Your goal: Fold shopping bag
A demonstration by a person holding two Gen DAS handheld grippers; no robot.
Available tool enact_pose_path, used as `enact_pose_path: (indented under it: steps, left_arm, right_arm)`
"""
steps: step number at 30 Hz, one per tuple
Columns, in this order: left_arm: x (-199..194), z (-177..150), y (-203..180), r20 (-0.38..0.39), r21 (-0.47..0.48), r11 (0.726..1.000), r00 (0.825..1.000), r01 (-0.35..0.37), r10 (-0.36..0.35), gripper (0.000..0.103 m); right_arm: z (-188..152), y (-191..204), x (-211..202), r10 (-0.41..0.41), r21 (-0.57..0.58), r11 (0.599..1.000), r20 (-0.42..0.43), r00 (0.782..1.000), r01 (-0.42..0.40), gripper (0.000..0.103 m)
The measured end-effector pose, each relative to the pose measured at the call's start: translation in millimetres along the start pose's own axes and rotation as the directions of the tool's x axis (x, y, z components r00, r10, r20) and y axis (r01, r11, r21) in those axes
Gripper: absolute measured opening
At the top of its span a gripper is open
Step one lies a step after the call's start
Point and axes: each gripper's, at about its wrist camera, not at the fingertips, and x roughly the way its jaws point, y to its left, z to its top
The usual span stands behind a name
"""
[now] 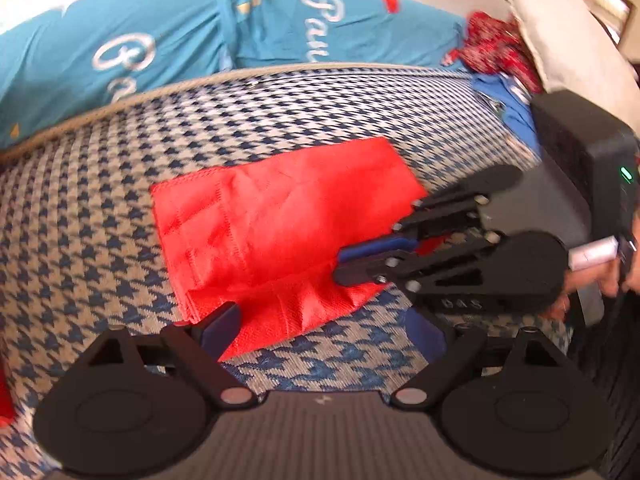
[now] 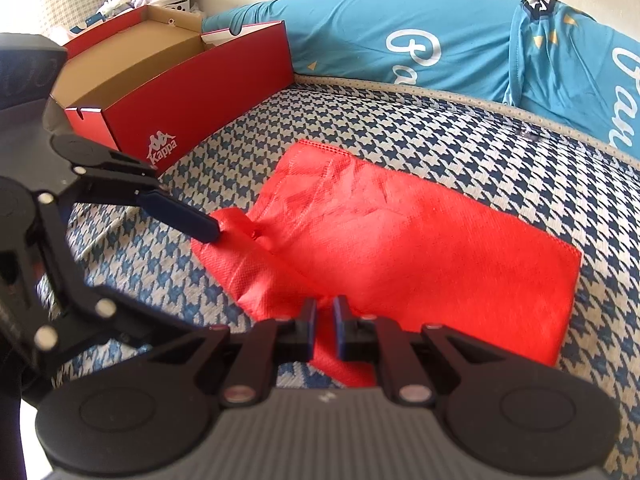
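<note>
Houndstooth blue-and-white mat (image 1: 280, 108) covers the surface, teal printed bedding (image 1: 160, 36) bunched along its far edge, open red Kappa shoebox (image 2: 168, 92) at one corner; red shopping bag (image 2: 420, 256) lies folded flat mid-mat, near flap rumpled; right gripper (image 2: 324, 320) clenched on the bag's near edge, fabric pinched between its blue pads; left gripper (image 1: 324, 328) jaws spread wide, one fingertip touching the bag's corner, gripping nothing
</note>
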Motion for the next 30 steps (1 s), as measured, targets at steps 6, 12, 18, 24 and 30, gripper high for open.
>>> enact_pose_path:
  steps: [6, 12, 18, 24, 30]
  left_arm:
    - [7, 11, 0, -0.098, 0.197, 0.980, 0.995, 0.008, 0.011, 0.090]
    - [20, 21, 1, -0.128, 0.313, 0.949, 0.992, 0.037, 0.004, 0.090]
    - [38, 30, 11, -0.230, 0.385, 0.915, 0.973, 0.120, -0.031, 0.085]
    - [45, 38, 30, -0.318, 0.357, 0.903, 0.940, 0.240, -0.124, 0.066]
    - [41, 44, 55, -0.337, 0.204, 0.922, 0.908, 0.328, -0.248, 0.051]
  right_arm:
    - [0, 1, -1, -0.003, -0.001, 1.000, 0.002, 1.000, 0.003, 0.007]
    - [-1, 0, -1, -0.001, 0.000, 1.000, 0.003, 1.000, 0.001, 0.007]
    - [-1, 0, -2, -0.002, -0.002, 1.000, 0.004, 1.000, 0.002, 0.007]
    - [-1, 0, -1, -0.001, -0.003, 1.000, 0.003, 1.000, 0.001, 0.007]
    - [0, 2, 0, 0.003, -0.012, 1.000, 0.003, 1.000, -0.003, 0.007]
